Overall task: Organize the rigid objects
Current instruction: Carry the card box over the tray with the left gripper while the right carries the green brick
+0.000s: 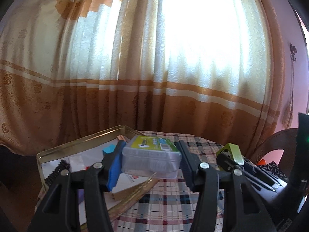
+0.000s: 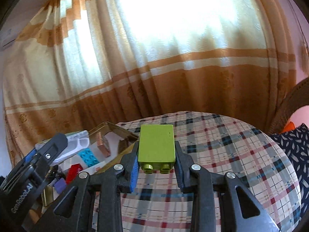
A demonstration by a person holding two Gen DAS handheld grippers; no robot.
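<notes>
Translucent plastic box with green label, clamped between the pads of the left gripper, held above the near edge of a gold metal tin. Tin sits on the plaid-covered tabletop; contents include a blue piece and a black ribbed item, identity unclear. Right gripper visible at right edge, carrying a lime block.

Right wrist view: lime block, studs facing the camera, gripped by the right gripper over the tabletop. Tin at left holds a teal studded brick and a red brick.
</notes>
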